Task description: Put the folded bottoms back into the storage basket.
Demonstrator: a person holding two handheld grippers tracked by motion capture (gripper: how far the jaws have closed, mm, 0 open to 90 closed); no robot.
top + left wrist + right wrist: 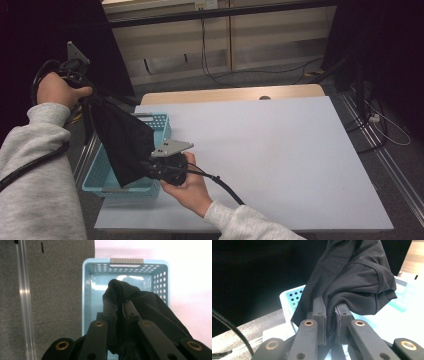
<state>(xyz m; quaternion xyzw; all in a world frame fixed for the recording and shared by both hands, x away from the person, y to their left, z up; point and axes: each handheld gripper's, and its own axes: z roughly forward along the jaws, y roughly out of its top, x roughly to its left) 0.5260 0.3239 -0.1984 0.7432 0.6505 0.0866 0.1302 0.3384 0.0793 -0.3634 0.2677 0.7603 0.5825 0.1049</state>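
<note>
A black garment (122, 140) hangs stretched between my two grippers above a light blue perforated basket (162, 122) at the table's left edge. My left gripper (85, 95) is raised high at the left, off the table, and is shut on the garment's upper end (120, 291). My right gripper (150, 167) is lower, over the basket's near right corner, shut on the garment's lower end (352, 275). In the left gripper view the basket (87, 297) lies straight below, with nothing else seen inside it. The basket's corner (292, 296) shows behind the cloth in the right gripper view.
The white table top (280, 150) stretches right of the basket, with a wooden strip (230, 93) along its far edge. Grey carpet (50, 290) and a metal rail (25, 302) lie left of the table. Cables (380, 120) run on the floor at the right.
</note>
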